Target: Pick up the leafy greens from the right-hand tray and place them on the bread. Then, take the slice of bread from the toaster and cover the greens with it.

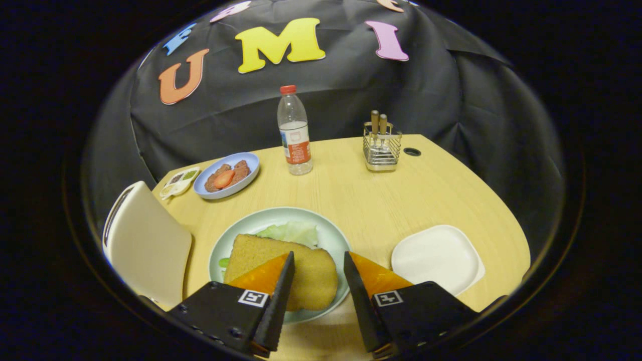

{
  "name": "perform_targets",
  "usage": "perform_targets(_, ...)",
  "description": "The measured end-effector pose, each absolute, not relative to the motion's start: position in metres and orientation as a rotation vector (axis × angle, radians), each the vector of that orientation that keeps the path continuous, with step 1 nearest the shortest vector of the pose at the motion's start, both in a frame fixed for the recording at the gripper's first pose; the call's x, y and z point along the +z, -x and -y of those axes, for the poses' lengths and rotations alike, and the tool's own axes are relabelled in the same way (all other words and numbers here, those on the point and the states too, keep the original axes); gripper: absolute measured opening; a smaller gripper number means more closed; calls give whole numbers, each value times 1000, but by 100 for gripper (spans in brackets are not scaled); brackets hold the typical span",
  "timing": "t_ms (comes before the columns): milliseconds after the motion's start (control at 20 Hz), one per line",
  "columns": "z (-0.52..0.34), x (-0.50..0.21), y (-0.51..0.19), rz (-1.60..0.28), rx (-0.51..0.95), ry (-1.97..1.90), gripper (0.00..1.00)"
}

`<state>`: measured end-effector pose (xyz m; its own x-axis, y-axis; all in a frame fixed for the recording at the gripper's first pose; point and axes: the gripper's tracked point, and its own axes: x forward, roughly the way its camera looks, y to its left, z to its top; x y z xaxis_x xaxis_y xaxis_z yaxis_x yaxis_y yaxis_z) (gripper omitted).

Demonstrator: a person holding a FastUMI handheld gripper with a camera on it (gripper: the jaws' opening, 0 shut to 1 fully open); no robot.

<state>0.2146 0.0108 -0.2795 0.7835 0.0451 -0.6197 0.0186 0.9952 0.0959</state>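
Observation:
A pale green plate [331, 233] lies just ahead of my fingers. On it a slice of bread [306, 271] rests over leafy greens [293, 231], whose edges stick out beyond the slice on its far side and at its left. My gripper [318, 263] is open above the near part of the plate, with nothing between its fingers; the bread's near right corner shows in the gap. A white toaster [145, 245] stands to the left of the plate. A white tray [436, 256] lies to the right of the plate with nothing on it.
Farther back on the wooden table [441, 195] stand a water bottle [295, 131], a wire cutlery holder [381, 148] and a blue plate with food [228, 175]. A small sauce dish [179, 181] sits at the far left.

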Motion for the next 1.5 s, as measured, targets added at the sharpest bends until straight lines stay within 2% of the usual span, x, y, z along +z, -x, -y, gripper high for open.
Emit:
perform_targets(150, -1, -279, -211, -672, -5, -83, 66)
perform_targets(250, 3, -275, -207, -669, -6, -86, 73)
perform_targets(500, 5, -230, -178, -534, 7, -101, 97)
perform_targets(800, -3, -164, -100, -362, -35, -13, 96)
perform_targets(1200, -15, -104, 15, -116, -13, -38, 96)
perform_targets(1500, -28, -104, 60, -33, 16, -13, 95)
